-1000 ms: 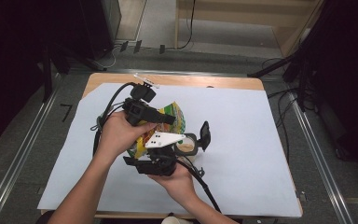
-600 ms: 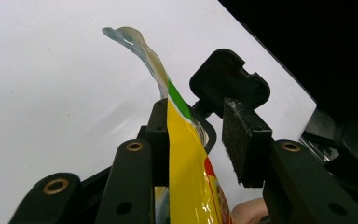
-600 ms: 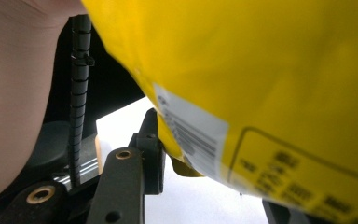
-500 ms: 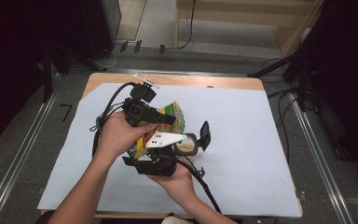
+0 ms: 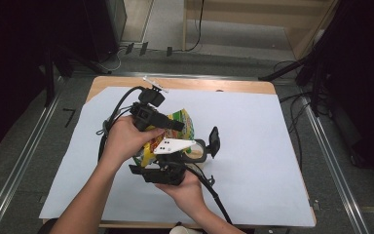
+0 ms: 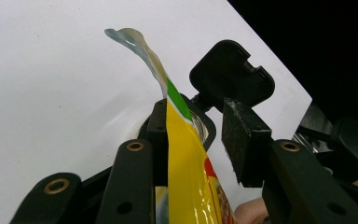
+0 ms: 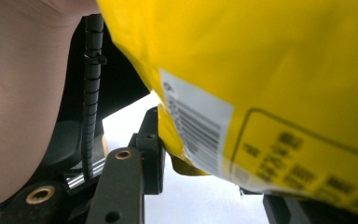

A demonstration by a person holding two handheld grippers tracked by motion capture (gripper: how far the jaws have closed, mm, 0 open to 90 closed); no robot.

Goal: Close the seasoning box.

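- The left hand (image 5: 122, 139) is holding the left gripper (image 5: 177, 126) over the middle of the white sheet (image 5: 272, 146), its cable (image 5: 119, 105) looping off to the left.
- In the left gripper view, the bag (image 6: 186, 154) is lying flat against one pad (image 6: 158, 140), while the other pad (image 6: 240, 144) is standing clear of it, so the jaws are apart and are not pinching it.
- The bag (image 5: 182, 124), yellow with a green top, is sitting between the two grippers, above the sheet, just right of the left hand.
- Its sealed top edge is curling up and away in the left gripper view.
- The right hand (image 5: 187, 190) is coming in from below, holding the right gripper (image 5: 207, 146) just under and to the right of the bag.
- In the right gripper view, the bag's barcode side (image 7: 196, 130) is covering the gap, one jaw is standing beside its corner, and I cannot tell whether the jaws are pressing on it.
- The table (image 5: 214, 85) edge is showing beyond the sheet.
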